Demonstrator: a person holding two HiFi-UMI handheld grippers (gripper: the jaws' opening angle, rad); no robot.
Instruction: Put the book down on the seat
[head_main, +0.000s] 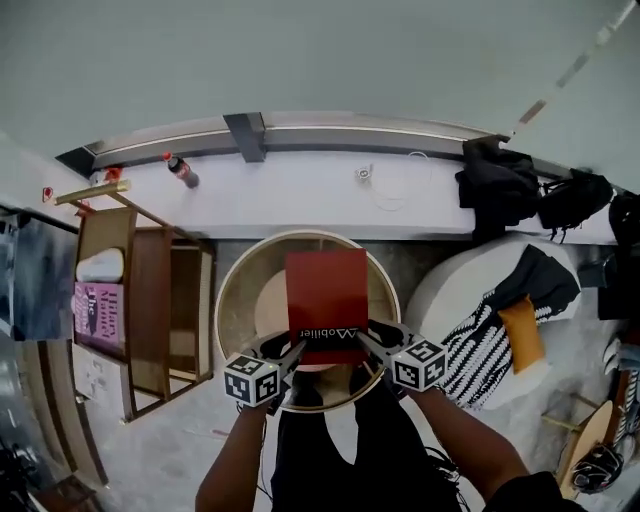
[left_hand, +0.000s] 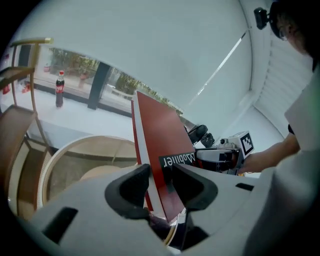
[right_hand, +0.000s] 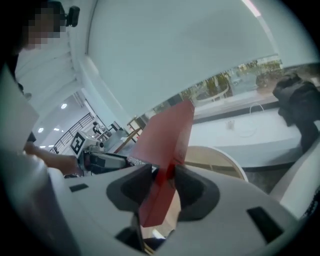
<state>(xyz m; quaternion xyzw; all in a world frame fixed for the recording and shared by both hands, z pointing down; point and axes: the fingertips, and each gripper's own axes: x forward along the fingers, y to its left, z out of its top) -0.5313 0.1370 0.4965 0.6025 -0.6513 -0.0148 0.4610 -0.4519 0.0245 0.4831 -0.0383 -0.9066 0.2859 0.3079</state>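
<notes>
Over round wooden seat (head_main: 238, 300), left gripper (head_main: 289, 354) and right gripper (head_main: 368, 342) clamp flat red book (head_main: 326, 285).

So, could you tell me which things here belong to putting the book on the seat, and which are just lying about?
For the job: red book, held by left tool and right tool; round seat below it.
Lying about: cola bottle, black bag, pink book on the wooden shelf, striped cloth.

White ledge (head_main: 290, 195) bears cola bottle (head_main: 182, 171), cable (head_main: 400, 196), black jacket (head_main: 497, 185); round seat (head_main: 268, 312) below.
</notes>
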